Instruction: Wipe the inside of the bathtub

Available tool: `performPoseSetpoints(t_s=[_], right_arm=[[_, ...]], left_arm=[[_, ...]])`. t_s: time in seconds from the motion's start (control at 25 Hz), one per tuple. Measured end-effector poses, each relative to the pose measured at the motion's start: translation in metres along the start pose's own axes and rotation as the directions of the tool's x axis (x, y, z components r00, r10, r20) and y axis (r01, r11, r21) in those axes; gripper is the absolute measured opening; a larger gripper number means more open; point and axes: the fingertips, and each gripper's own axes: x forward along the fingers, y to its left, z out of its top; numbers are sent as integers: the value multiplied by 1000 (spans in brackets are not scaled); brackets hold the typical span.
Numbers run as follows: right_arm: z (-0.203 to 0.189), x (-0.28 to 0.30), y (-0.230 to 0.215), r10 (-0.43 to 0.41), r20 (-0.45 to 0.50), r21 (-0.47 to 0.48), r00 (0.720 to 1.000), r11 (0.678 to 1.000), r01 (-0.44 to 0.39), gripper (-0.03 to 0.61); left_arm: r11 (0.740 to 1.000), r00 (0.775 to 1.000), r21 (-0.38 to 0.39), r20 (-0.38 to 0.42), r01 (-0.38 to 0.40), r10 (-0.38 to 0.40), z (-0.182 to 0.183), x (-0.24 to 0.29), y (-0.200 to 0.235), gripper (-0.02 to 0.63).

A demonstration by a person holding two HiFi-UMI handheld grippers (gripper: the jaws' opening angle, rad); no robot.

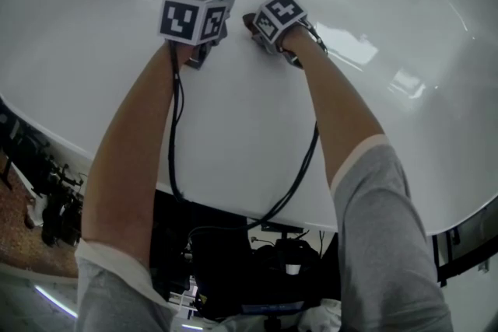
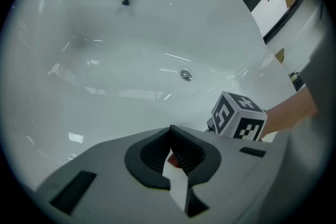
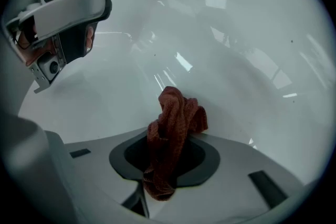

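My right claw (image 1: 250, 22) pinches a bunched rust-red woven cloth (image 3: 176, 118), its free end leading toward the sloping inner wall of the glossy white bathtub (image 1: 257, 128), so fabric rather than jaw would meet the surface. My left claw (image 2: 171, 136), jaws pressed together on nothing I can name, sits just beside it, well apart from the round chrome drain (image 2: 185, 75), probably as a steadying partner

The left gripper (image 2: 170, 131) crowds the right gripper's (image 3: 171, 135) left side, just beside it. Ahead of both, bare tub (image 2: 105, 55) wall curves open; the drain (image 2: 185, 75) lies well ahead.
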Motion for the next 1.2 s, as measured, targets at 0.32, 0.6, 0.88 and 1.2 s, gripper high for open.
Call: performPoseSetpoints(t_s=[0.32,0.6,0.88,1.2], right_arm=[[-17,-10,-23,-41,89,153,995,988,27,100],[-92,-46,-79,-104,98,311,990,948,69,98],[-42,-47,-71,-117,260,342,959,939,21,98],[48,-30,-35,-98,319,250,943,968,16,98]], left_arm=[[999,999,-20,2,43,-43,7,9,-29,6],[997,997,-6,17,71,-70,12,16,-48,6],[999,999,-36,25,38,-37,5,16,-34,6],[998,1000,-58,17,-7,8,-4,5,-3,6]])
